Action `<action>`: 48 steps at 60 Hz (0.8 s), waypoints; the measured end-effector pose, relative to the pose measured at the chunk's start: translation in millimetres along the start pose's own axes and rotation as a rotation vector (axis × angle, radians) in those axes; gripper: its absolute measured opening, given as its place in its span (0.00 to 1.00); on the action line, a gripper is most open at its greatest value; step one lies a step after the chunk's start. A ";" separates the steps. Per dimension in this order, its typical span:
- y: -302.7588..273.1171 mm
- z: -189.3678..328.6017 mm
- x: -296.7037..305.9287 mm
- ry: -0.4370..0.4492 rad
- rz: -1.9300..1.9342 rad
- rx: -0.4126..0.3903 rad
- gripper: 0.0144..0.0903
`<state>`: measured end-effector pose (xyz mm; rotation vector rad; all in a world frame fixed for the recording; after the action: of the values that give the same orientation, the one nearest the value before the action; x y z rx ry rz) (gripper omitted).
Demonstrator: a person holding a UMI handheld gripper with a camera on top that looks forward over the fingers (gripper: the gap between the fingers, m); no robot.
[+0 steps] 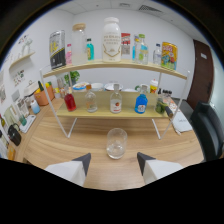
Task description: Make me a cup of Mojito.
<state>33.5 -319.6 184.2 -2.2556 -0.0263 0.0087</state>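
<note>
An empty clear glass [116, 143] stands on the wooden table [60, 140], just ahead of my gripper [113, 161] and centred on the gap between its fingers. The two fingers [83, 161] are spread wide apart with nothing between them. Beyond the glass, the lower shelf [100, 113] of a two-tier rack carries a red-liquid bottle [69, 100], a clear bottle [90, 99], a clear bottle with a red label [116, 100], a blue-liquid bottle [141, 102] and a dark green bottle [160, 103].
The upper shelf [112, 65] holds several cans, jars and bottles, including a big white jar [111, 39]. White rack legs [67, 125] stand on the table either side of the glass. Cups and small items sit to the left, papers [182, 121] and a dark chair [210, 127] to the right.
</note>
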 end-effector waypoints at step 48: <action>16.9 -10.1 111.6 0.056 0.048 0.001 0.95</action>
<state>145.5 -335.7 177.9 -2.2543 0.0576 -0.0285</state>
